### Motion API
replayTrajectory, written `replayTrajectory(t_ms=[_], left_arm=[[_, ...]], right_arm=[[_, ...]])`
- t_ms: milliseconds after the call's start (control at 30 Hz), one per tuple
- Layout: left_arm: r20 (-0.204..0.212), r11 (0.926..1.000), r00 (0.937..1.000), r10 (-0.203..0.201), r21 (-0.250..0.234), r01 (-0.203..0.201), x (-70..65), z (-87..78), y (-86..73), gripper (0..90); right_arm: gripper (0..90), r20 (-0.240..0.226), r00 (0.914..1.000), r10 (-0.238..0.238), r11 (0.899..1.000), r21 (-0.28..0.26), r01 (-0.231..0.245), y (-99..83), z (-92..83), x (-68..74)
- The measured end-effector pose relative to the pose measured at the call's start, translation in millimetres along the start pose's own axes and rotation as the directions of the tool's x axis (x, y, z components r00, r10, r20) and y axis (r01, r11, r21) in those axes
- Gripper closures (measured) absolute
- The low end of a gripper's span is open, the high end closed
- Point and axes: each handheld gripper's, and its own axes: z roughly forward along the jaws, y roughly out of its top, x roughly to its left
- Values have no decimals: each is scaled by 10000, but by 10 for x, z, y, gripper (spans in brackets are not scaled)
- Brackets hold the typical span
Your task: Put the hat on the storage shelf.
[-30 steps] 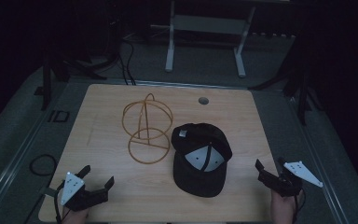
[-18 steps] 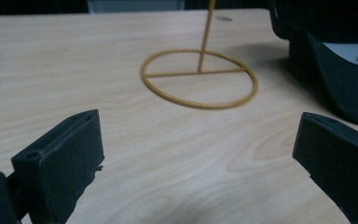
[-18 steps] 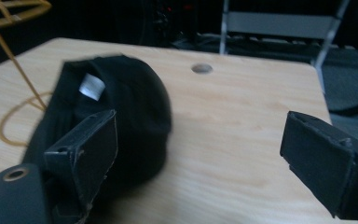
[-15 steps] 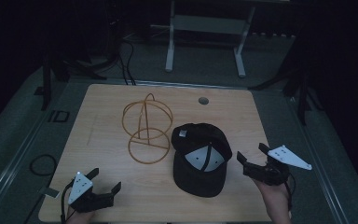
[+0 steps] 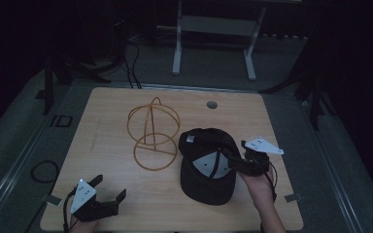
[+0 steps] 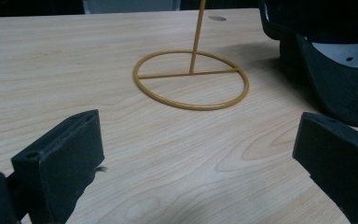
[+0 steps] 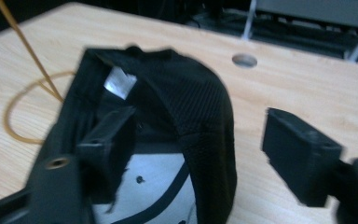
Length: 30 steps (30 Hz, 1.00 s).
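A black cap (image 5: 205, 140) lies upside down on the right half of the wooden table (image 5: 107, 121), pale lining and a white label showing. My right gripper (image 5: 234, 161) reaches into it from the right. In the right gripper view the cap's (image 7: 205, 102) side wall stands between the jaws of that gripper (image 7: 205, 149), one inside and one outside. They have just been closing, and a gap remains. A gold wire hat stand (image 5: 153, 131) rises left of the cap. My left gripper (image 5: 110, 188) rests open at the front left, facing the stand's ring base (image 6: 191, 79) and the cap (image 6: 335, 70).
A round cable hole (image 5: 211, 104) sits near the table's far edge. Behind the table stands a grey metal frame (image 5: 213, 24), with cables on the dark floor. A cable loop (image 5: 43, 170) lies off the table's left side.
My right gripper has moved left from the table's right edge to the cap and now straddles its side wall. The left gripper has stayed about where it was.
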Motion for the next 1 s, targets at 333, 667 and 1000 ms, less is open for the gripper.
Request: replayTrajectory(t_ms=[333, 667, 1000], left_arm=[[-21, 10000, 10000, -45, -14, 45, 7, 0, -2, 21], [-33, 10000, 10000, -92, 10, 92, 9, 1, 0, 21], [4, 10000, 10000, -84, -50, 84, -25, -3, 17, 21]], right_arm=[[862, 1177, 9922, -408, 9948, 976, 293, -101, 247, 39], [882, 1260, 9919, 153, 9995, 259, -188, 23, 145, 10], [883, 1364, 9906, 75, 9968, -800, 35, 329, -167, -2]])
